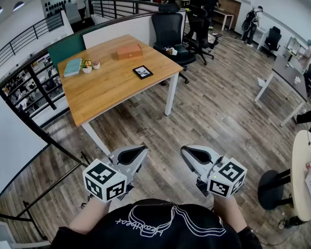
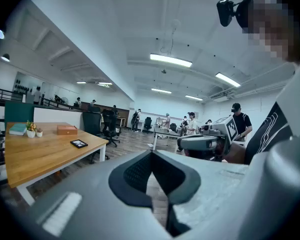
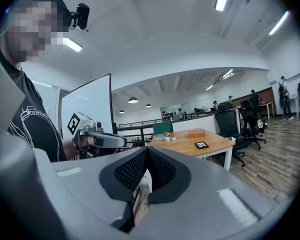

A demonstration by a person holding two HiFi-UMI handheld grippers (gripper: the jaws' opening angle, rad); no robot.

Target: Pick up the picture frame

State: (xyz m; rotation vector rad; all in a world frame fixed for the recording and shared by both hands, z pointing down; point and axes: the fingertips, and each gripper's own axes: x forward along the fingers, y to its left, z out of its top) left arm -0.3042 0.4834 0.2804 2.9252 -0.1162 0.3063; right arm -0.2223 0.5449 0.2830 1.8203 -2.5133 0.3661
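Head view looks down on a wooden bench [image 1: 109, 84] well ahead of the person. The picture frame [image 1: 142, 72] lies flat on it, face up, close to the long edge on the side of the black office chair [image 1: 168, 27] and not far from the near corner. It is a small dark square with a pale picture in the middle, well apart from the wooden box [image 1: 129, 51], the book [image 1: 72, 66] and the little plant pots [image 1: 89, 65] farther back. Nothing touches it. The left gripper [image 1: 143, 149] and the right gripper [image 1: 185, 150] are both held low before the person's body, above the floor [image 1: 217, 113] and far from the bench. Each gripper view shows its two dark pads clenched together at the tips with nothing between them, so a gripper must be opened before any hold is possible. I judge the frame to be light and stiff, so weight is not the difficulty; the difficulty is that it lies flat and gives very little height to grip. Its front is probably glass or clear plastic, which would be smooth and could slip or crack under the pads. The better place to hold seems to be the dark border, with one jaw on each of two opposite sides. Since the bench edge is near, another way is to slide the frame until one side hangs over and pinch it there from above and below. The pressure should be modest.
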